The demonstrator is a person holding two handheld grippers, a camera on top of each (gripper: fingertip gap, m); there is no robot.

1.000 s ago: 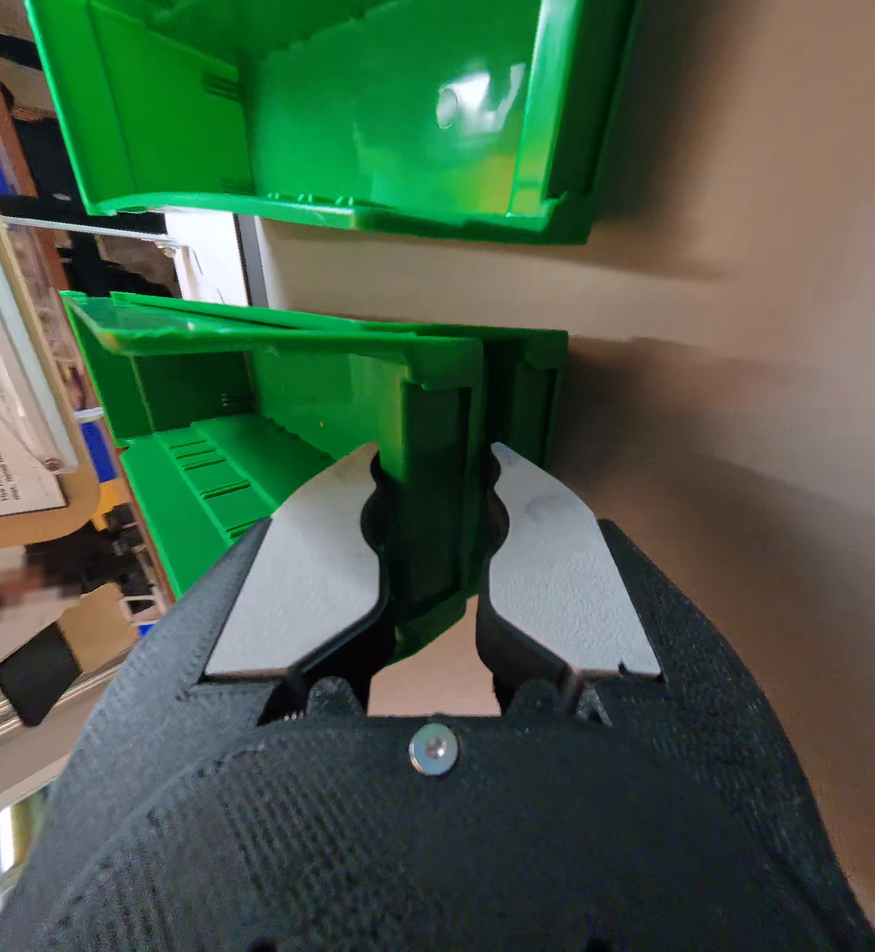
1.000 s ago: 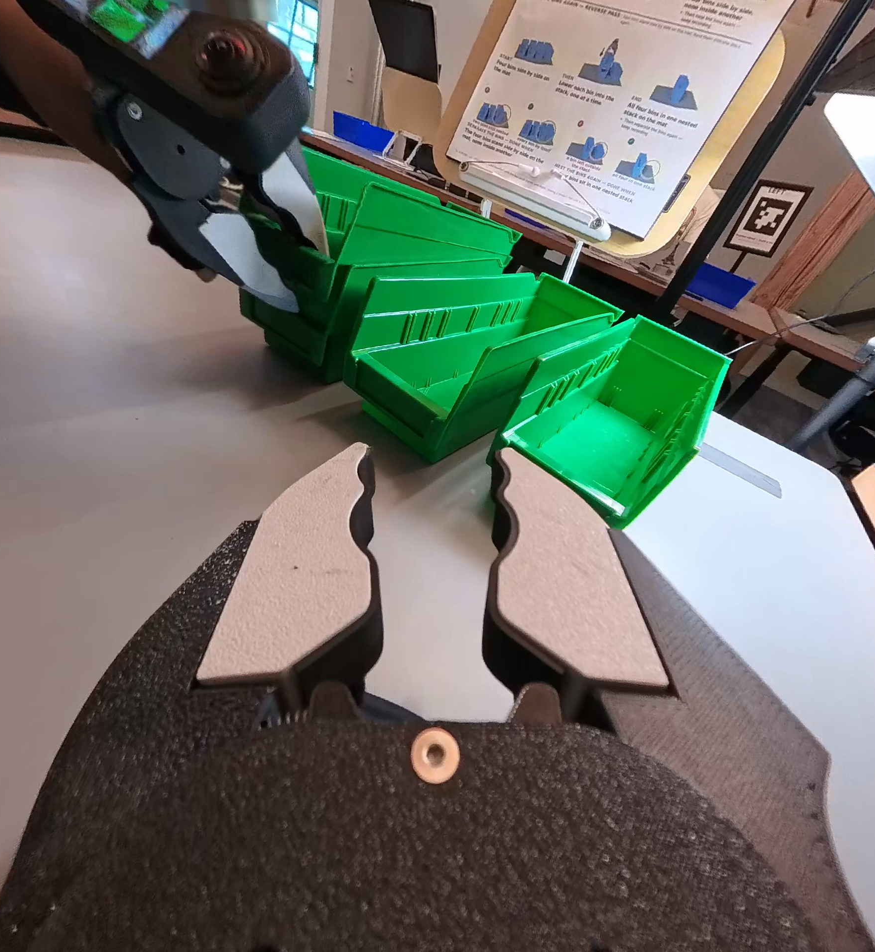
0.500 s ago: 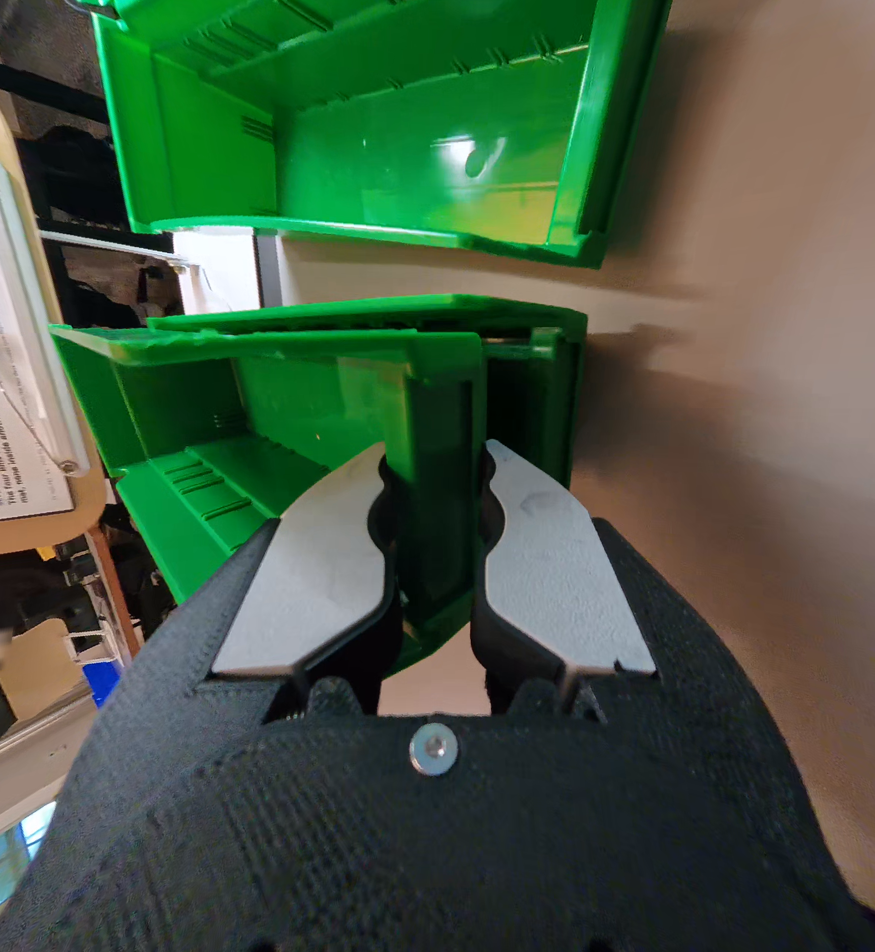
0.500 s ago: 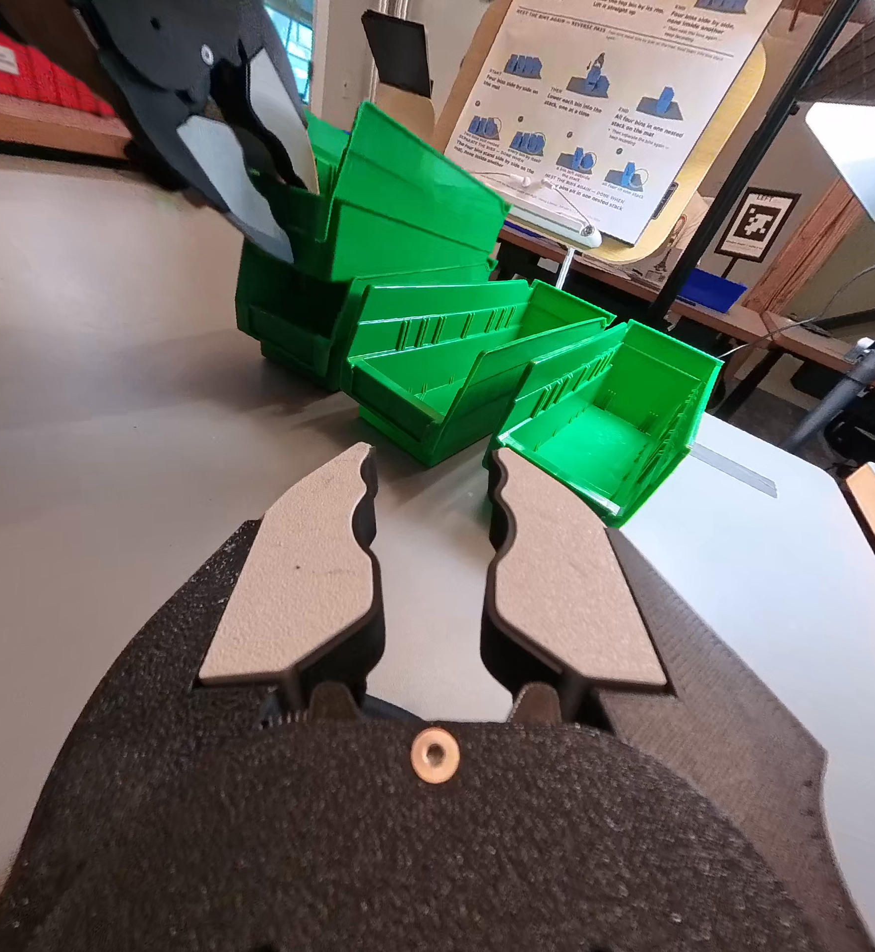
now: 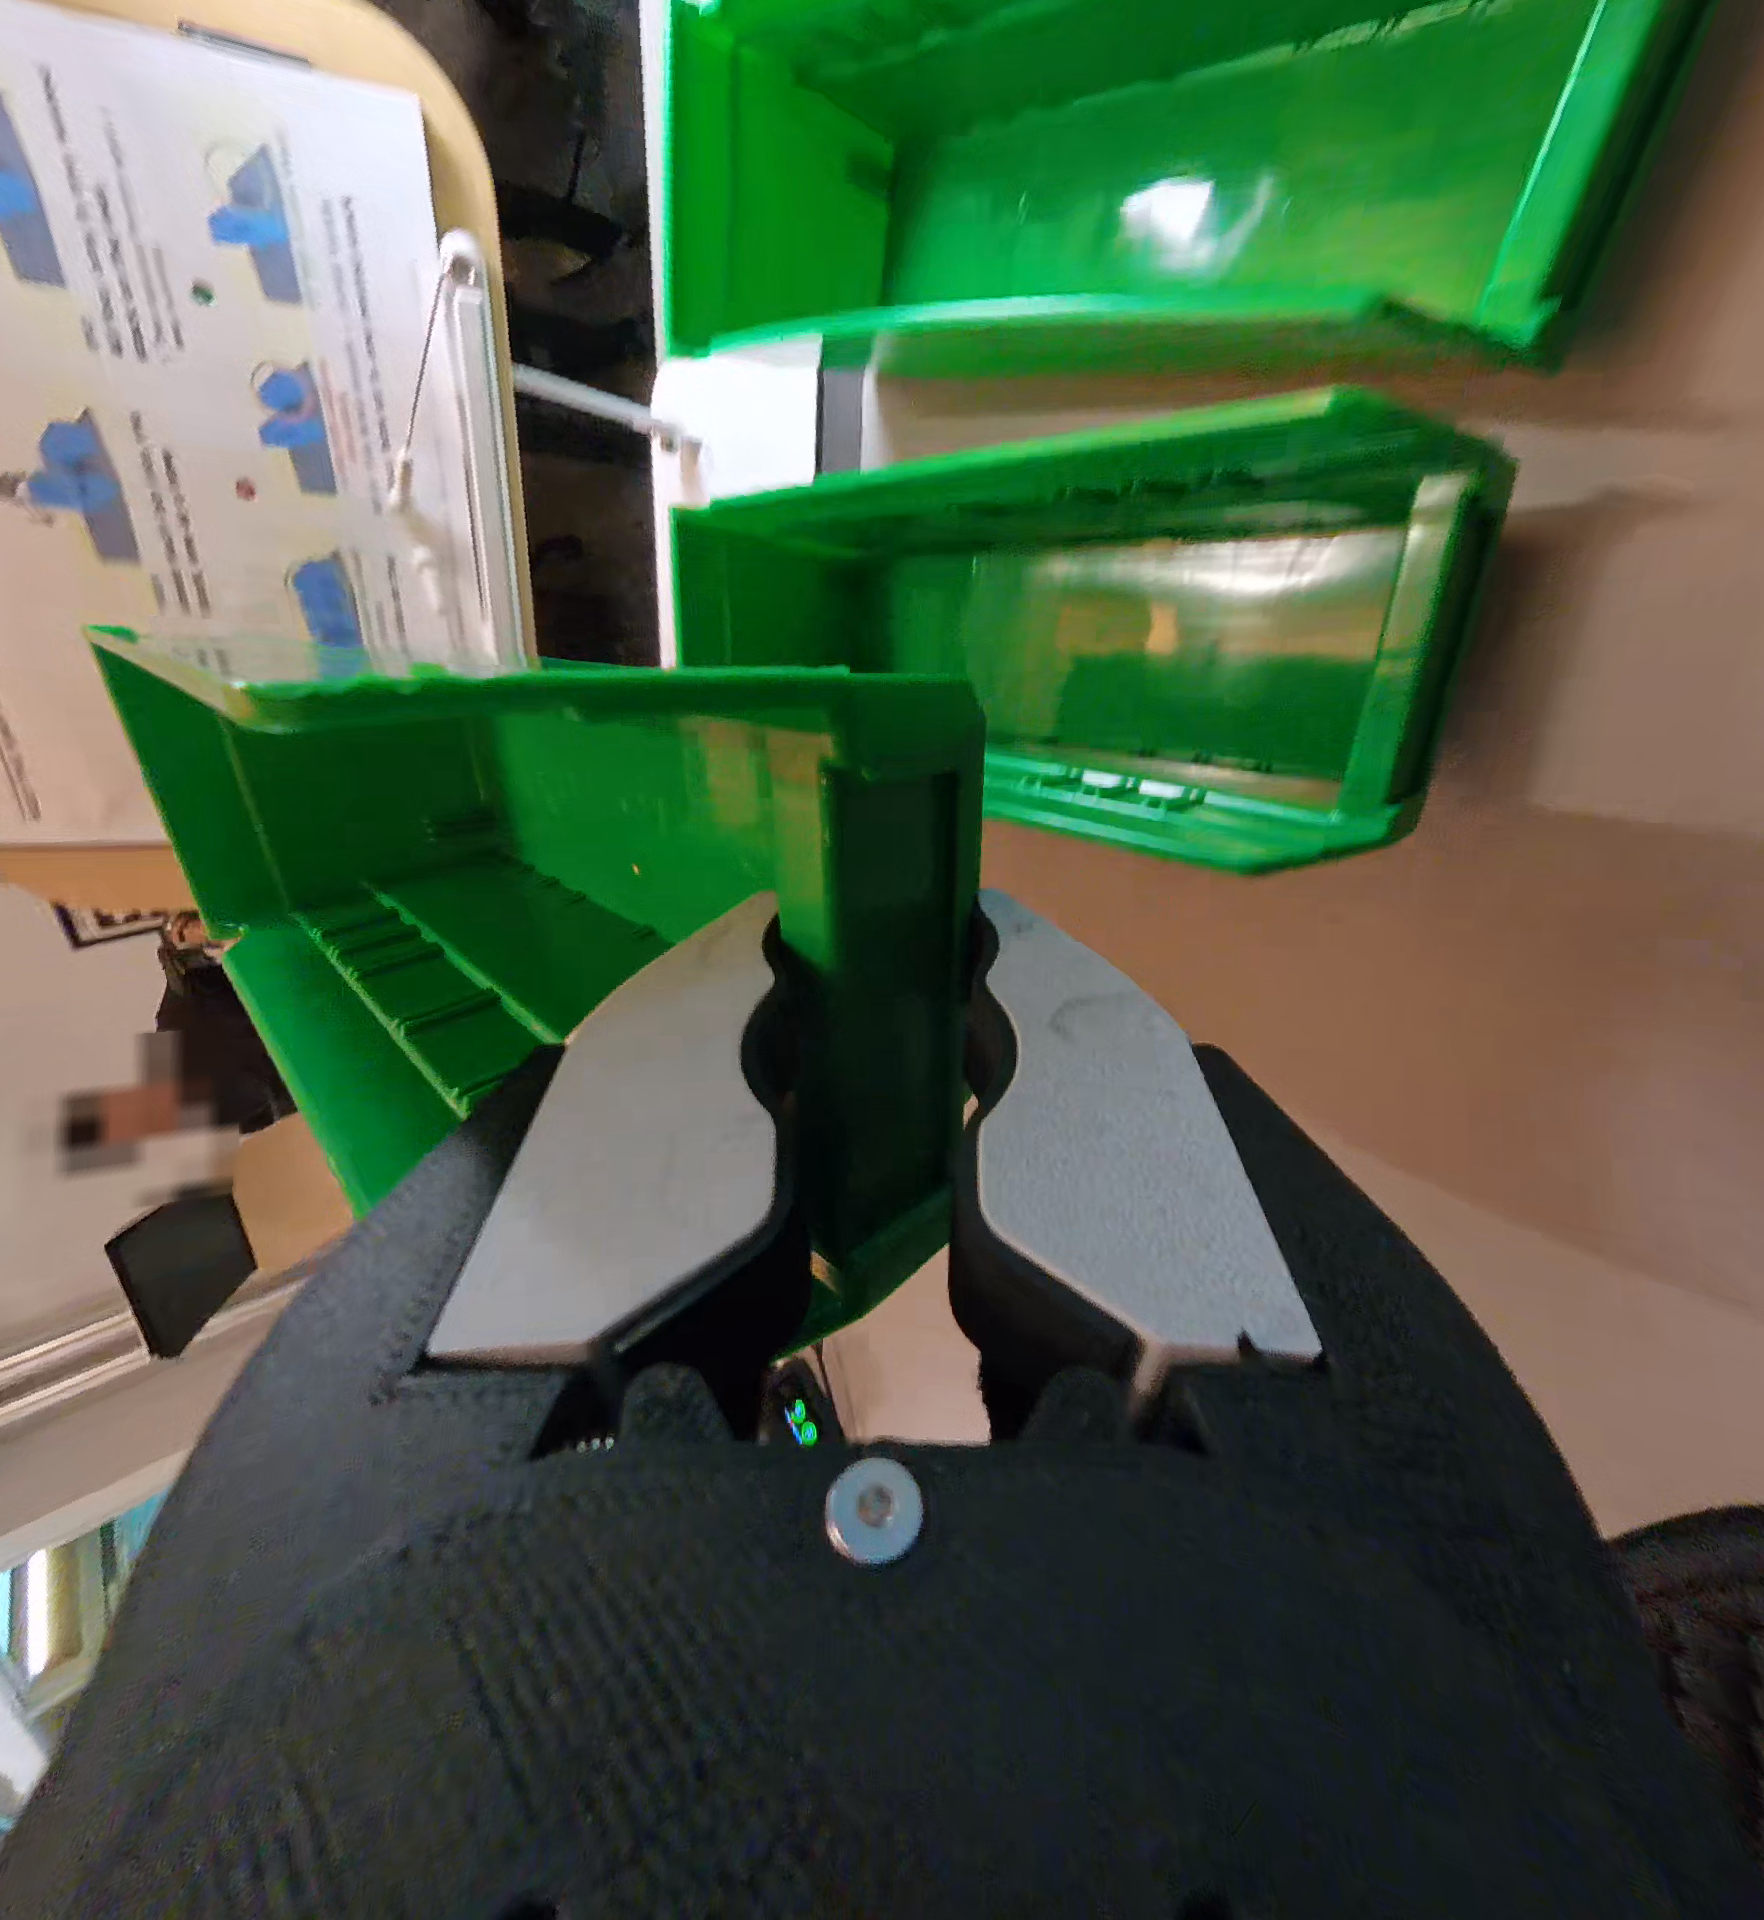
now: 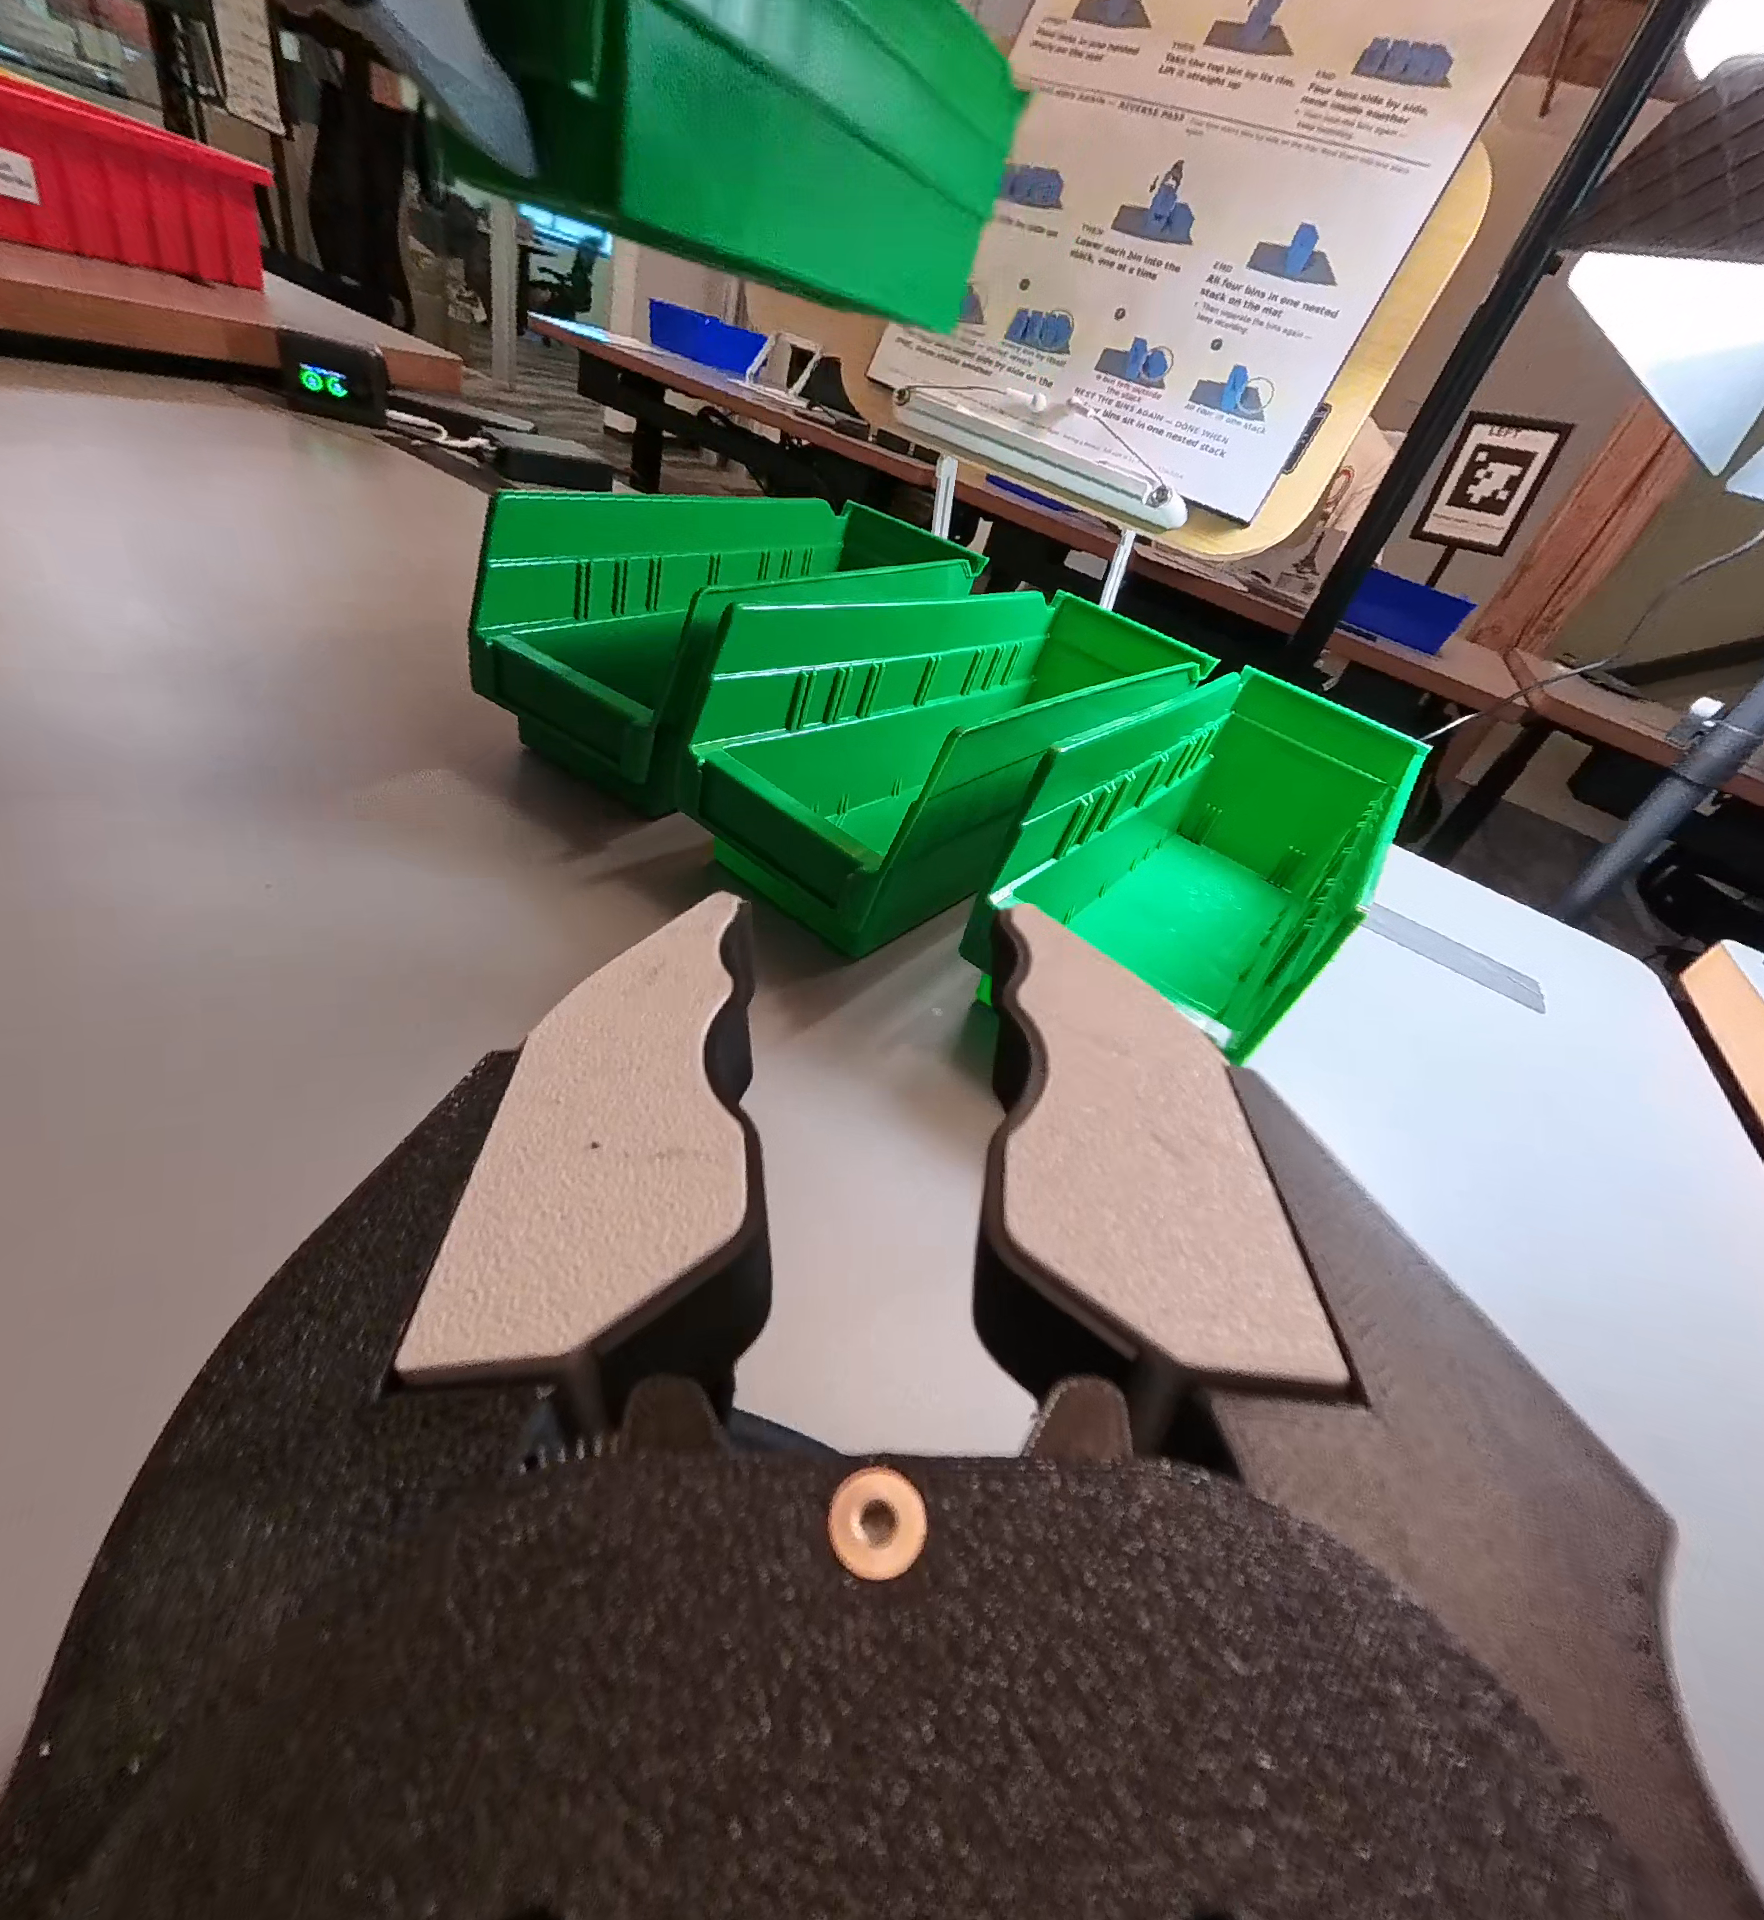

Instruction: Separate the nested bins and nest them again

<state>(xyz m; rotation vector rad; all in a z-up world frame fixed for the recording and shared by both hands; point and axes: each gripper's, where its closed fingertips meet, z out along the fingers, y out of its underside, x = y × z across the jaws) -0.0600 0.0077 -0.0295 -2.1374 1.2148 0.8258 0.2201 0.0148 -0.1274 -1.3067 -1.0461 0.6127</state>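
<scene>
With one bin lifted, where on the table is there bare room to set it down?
Free: the grey tabletop left of the three green plastic bins, and the strip before them by the open right tongs. Crowded: the bins stand close together. The left tongs hold the lifted green bin.

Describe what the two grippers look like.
The left gripper has a black, ribbed body, grey wavy-edged pads and a silver screw. The right gripper has a black, grainy body, similar grey pads and a copper-coloured rivet.

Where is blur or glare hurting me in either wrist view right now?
Left wrist view: glare on the far bin's floor, the middle bin smeared, the held bin sharper. Right wrist view: the lifted bin motion-blurred, the three table bins crisp.
</scene>
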